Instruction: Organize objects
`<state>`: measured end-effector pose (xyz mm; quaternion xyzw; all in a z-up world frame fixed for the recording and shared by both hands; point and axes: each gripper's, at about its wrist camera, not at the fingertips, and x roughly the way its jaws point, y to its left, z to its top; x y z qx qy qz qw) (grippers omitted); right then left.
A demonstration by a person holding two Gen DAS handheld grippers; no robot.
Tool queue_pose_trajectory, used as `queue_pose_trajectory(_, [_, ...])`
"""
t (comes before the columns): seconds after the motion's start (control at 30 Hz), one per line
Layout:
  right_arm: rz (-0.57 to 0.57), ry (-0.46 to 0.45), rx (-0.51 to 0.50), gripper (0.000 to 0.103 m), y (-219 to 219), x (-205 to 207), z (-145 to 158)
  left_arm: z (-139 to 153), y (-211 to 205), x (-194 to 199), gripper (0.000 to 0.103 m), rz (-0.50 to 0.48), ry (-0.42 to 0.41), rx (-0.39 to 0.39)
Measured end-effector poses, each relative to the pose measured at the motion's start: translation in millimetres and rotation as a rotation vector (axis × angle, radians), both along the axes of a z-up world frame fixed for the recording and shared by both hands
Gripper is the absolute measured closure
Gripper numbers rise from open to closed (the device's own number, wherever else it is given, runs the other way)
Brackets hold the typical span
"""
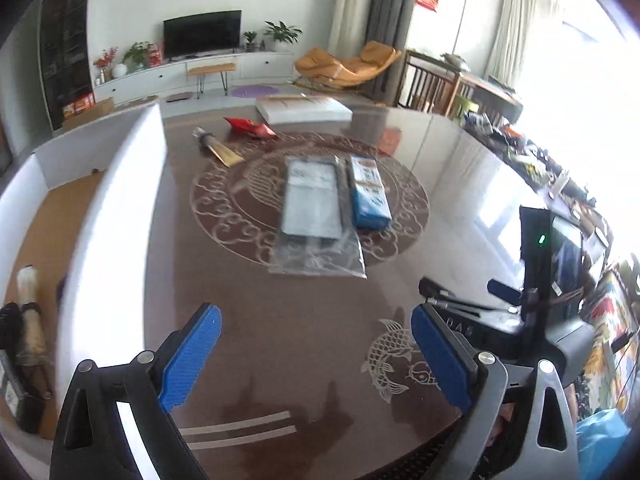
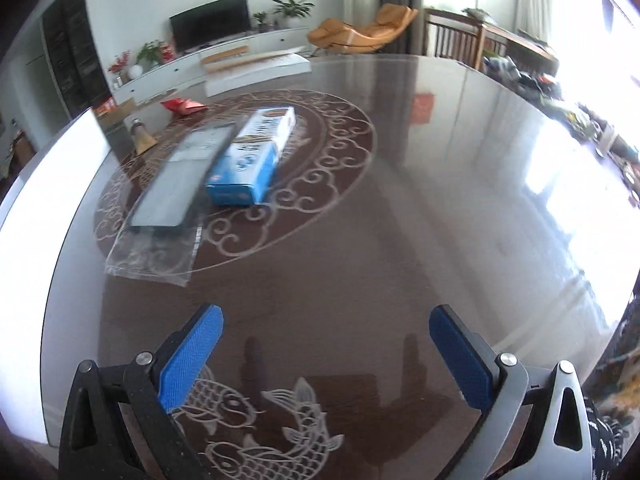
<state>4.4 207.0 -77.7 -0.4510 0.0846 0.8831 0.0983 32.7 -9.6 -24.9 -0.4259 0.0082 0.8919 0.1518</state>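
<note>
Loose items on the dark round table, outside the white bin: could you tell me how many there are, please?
5: bagged grey pack and blue box at centre, gold tube and red packet behind, flat white box at the far edge.

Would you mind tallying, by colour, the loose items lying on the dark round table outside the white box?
Blue carton: 1
Grey flat pack in a clear bag: 1
Red packet: 1
Gold tube: 1
White flat box: 1
Total: 5

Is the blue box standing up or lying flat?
Lying flat: the blue box rests on a long face on the table, beside the bagged tray.
</note>
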Motion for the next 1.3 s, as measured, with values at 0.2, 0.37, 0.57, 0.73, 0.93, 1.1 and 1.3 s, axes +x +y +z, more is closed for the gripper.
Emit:
queue_pose_trajectory(0.2, [-0.074,-0.011,-0.024,0.000,19,2,-7,-46,8,-13,0.006,0.070,-0.059,-0.029])
queue_pose_trajectory(0.37, [-0.031,-0.007,0.005,0.000,3,-2,-8,-60,3,-21,0.006,0.088,-0.056,-0.096])
queue_pose_trajectory(0.57, [-0.035,-0.031,-0.016,0.000,5,-6,-16,-73,-1,-34,0.006,0.113,-0.074,-0.106])
queue_pose_trajectory(0.73, [-0.047,-0.029,-0.009,0.000,5,-6,-16,-79,1,-41,0.006,0.112,-0.072,-0.124])
queue_pose_trajectory(0.93, [-0.046,-0.038,0.025,0.000,0,-8,-18,-80,2,-43,0.006,0.111,-0.058,-0.134])
queue_pose_trajectory(1.1, [-0.045,-0.044,0.056,0.000,-3,-8,-20,-81,5,-44,0.001,0.105,-0.059,-0.138])
queue_pose_trajectory(1.3, [-0.049,-0.040,0.057,0.000,-3,-8,-21,-82,6,-44,0.000,0.102,-0.059,-0.139])
